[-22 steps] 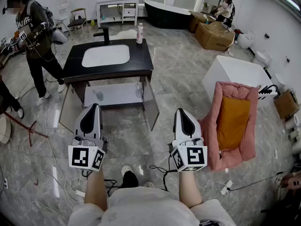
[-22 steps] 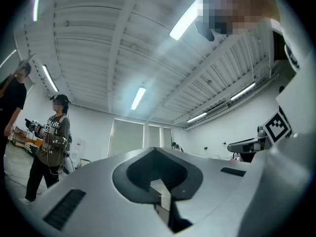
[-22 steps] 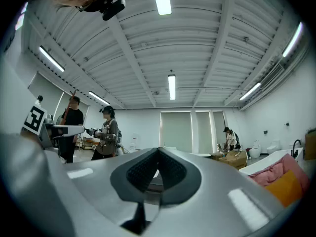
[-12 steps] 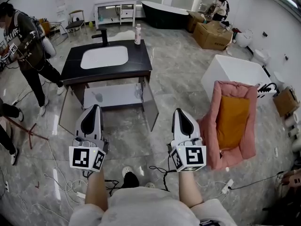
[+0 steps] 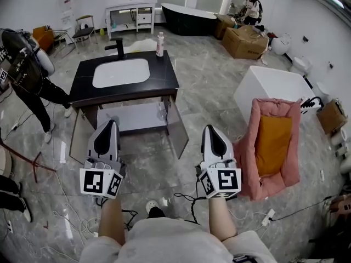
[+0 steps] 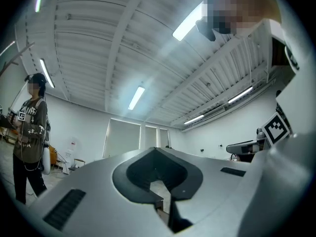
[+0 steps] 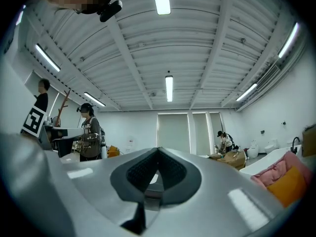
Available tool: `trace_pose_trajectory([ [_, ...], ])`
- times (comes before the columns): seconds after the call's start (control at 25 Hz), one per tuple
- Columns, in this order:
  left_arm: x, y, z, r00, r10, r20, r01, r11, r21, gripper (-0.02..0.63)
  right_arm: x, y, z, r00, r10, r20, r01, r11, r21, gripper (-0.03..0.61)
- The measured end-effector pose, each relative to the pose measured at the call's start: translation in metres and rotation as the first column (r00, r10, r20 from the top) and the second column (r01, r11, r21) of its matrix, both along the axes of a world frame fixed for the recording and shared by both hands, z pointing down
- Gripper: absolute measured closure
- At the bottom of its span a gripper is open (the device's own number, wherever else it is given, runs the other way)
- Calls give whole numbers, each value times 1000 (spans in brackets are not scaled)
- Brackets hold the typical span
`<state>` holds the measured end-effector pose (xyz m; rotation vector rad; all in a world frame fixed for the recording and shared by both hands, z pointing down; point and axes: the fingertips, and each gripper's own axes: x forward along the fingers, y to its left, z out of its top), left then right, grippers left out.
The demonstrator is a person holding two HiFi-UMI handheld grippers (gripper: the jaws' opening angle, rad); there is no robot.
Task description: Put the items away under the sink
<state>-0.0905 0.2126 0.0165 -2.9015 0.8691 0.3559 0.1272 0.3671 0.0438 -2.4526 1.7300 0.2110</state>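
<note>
- Grey marble floor (image 5: 214, 86), big showroom. Sink unit stands ahead, well apart from both grippers.
- Bottle (image 5: 159, 44): pale w/ pink on it, upright at far R corner of black counter (image 5: 167, 81), R of basin (image 5: 120, 73) and faucet (image 5: 117, 47). Looks like the only item up top left to stow.
- Cabinet under sink: both doors swung open, shelf (image 5: 134, 120) exposed. A small bottle (image 5: 161, 111) stands at its R end. Grey speck near L end, too small to ID.
- L gripper (image 5: 109, 126) & R gripper (image 5: 210, 130): both closed tight, nothing btwn jaws, held out over floor short of the unit.
- Step in hand, my read: the walk-up. Close in first, don't reach from here.
- R gripper is on the bottle's side. Open it wide before arrival and take the body low & square so it doesn't tip.
- Risks: open R door (image 5: 176, 128) juts into approach path, so go round it. Cables (image 5: 189, 197) by the feet are a trip hazard.
- Person (image 5: 24, 70) at L of unit. Give room.
</note>
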Motion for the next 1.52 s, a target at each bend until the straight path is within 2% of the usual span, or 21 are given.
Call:
trace_pose_trajectory([
  [0.28,3,-39,-8,999,35,-2,-35,999,14,609,-1,-31,-7,999,35,4,-36,999,24,566],
  [0.6,15,-76,-3,999,43,-11,-43,999,3,609,9,-64,2,999,45,6,-44,999,-3,566],
  [0.96,61,-151,-1,1000,24,-7,-24,1000,13,609,64,-147,2,1000,24,9,-24,1000,19,566],
  [1.52,169,-269,-24,999,-12,-33,13,999,34,609,172,-280,-19,999,-45,-14,45,999,27,566],
])
